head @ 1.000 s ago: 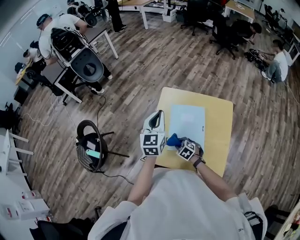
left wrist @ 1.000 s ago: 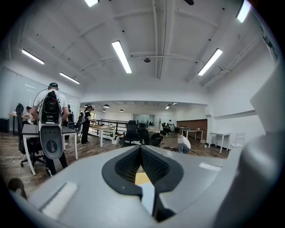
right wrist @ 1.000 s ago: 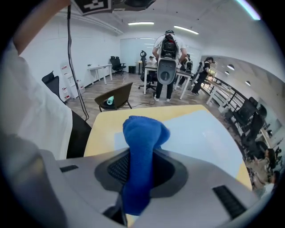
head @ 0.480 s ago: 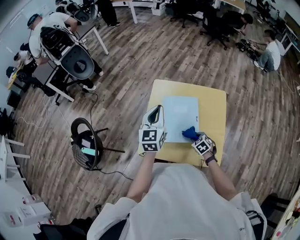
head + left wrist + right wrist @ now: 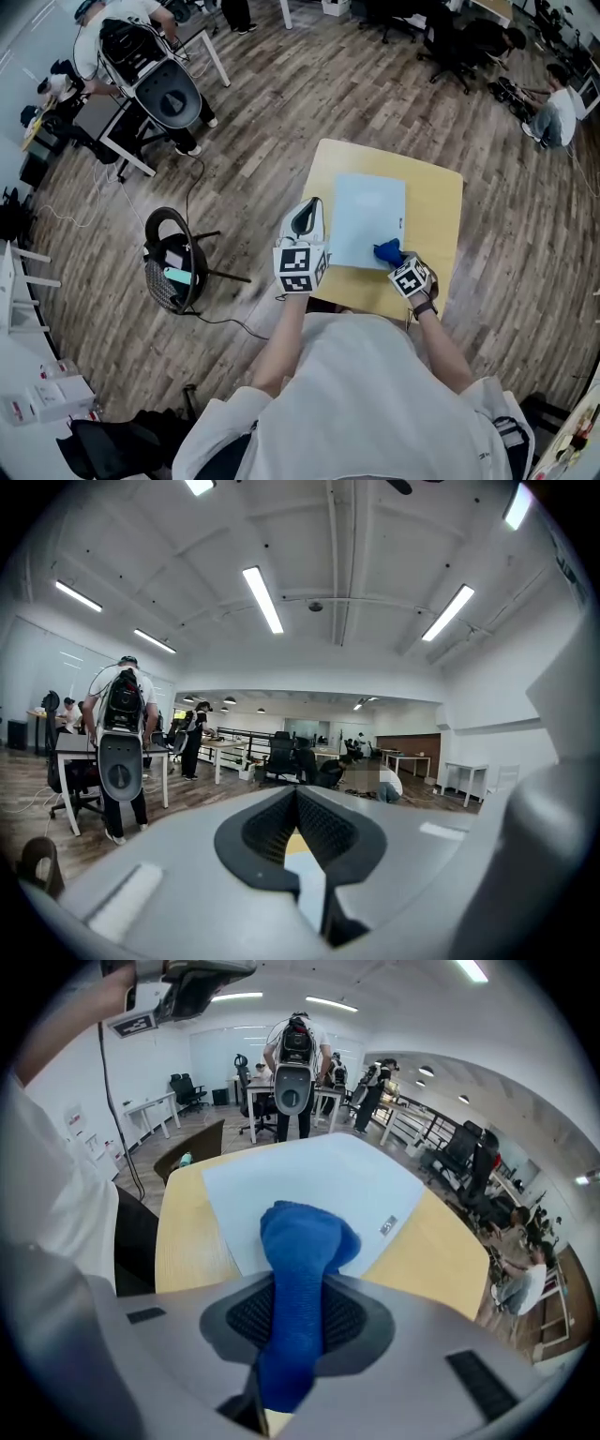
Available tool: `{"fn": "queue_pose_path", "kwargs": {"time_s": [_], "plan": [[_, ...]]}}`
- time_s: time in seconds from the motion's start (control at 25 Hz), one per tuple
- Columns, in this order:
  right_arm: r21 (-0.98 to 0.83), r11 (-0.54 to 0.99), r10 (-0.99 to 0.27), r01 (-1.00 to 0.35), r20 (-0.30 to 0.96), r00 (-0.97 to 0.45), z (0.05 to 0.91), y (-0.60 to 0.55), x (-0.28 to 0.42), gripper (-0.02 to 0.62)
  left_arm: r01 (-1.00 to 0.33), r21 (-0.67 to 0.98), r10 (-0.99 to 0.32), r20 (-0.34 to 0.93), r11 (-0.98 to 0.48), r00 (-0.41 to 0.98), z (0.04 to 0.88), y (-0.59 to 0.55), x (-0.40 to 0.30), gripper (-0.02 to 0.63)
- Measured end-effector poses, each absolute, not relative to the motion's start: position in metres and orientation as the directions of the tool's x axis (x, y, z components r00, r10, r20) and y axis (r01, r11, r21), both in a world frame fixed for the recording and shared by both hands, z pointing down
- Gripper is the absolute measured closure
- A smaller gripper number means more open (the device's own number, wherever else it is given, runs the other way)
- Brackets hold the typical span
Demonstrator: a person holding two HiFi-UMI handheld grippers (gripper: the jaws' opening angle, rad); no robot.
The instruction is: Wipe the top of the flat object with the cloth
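Clamping one blue cloth (image 5: 386, 250) on one flat sheet's (image 5: 366, 220) near-right corner, right tool (image 5: 396, 262); left tool (image 5: 312, 208) closed, empty, at the bench's (image 5: 436, 225) left edge.

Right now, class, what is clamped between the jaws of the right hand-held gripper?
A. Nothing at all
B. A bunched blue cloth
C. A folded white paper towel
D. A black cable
B: the right gripper view shows the right hand-held gripper shut on the bunched blue cloth, whose free end pokes out over the pale blue flat sheet.
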State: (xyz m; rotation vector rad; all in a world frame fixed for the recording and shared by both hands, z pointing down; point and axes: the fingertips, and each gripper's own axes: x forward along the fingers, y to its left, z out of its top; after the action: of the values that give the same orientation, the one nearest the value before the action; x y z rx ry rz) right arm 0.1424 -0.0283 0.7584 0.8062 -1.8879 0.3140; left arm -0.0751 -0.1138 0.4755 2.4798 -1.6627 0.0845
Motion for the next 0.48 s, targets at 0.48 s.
{"fn": "queue_pose_path", "kwargs": {"time_s": [0.48], "plan": [[0.122,0.943,-0.270,-0.308,0.822,-0.501,0.736,-0.023,-0.040,0.503,-0.962,0.084,-0.951,0.154,-0.258,0.268,0.482,-0.093,-0.111,0.603]]}}
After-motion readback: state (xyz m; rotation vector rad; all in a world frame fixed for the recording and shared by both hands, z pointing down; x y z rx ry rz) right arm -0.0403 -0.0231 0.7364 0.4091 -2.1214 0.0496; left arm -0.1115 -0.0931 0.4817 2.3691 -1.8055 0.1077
